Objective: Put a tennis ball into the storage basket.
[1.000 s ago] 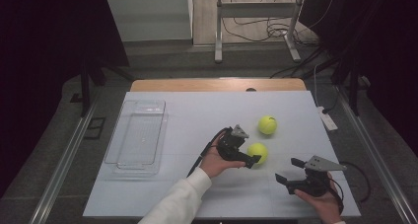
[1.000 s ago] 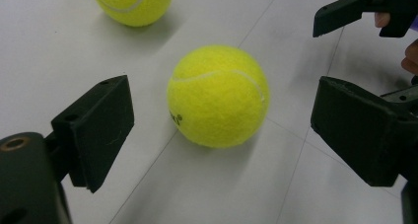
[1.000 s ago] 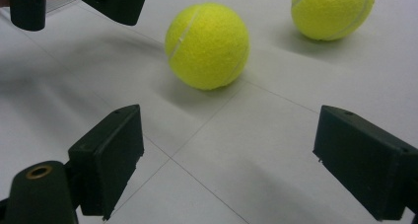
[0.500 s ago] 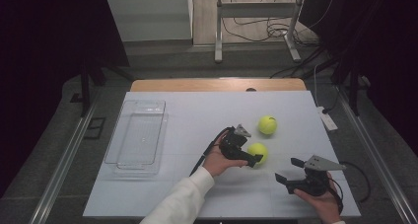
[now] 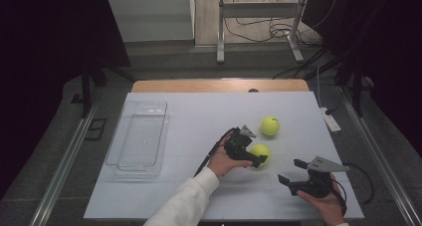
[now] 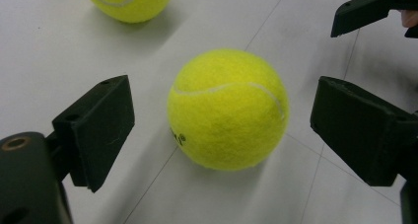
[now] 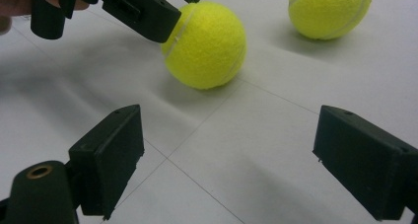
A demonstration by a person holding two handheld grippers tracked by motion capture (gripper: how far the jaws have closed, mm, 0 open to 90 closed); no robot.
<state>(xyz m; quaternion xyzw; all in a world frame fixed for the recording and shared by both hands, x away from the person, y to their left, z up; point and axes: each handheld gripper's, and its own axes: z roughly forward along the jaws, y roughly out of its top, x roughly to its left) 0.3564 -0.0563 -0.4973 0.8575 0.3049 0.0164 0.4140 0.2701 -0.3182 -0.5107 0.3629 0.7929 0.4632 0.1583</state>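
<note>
Two yellow tennis balls lie on the white table. The nearer ball [image 5: 261,152] [image 6: 227,108] [image 7: 206,44] rests on the table between the spread jaws of my left gripper [image 5: 259,157] [image 6: 222,130], which is open; gaps show on both sides of the ball. The farther ball [image 5: 270,126] [image 6: 129,2] [image 7: 329,10] sits free behind it. My right gripper [image 5: 292,170] [image 7: 236,165] is open near the table's front right, with bare table between its jaws, and points toward the nearer ball.
A clear plastic tray [image 5: 139,139] stands at the left side of the table [image 5: 199,111]. A white power strip [image 5: 331,120] lies by the right edge. A person's white sleeve [image 5: 186,201] comes in from the front.
My left gripper has slid a little to the right, bringing its jaws around the nearer ball. The right gripper and both balls have stayed in place.
</note>
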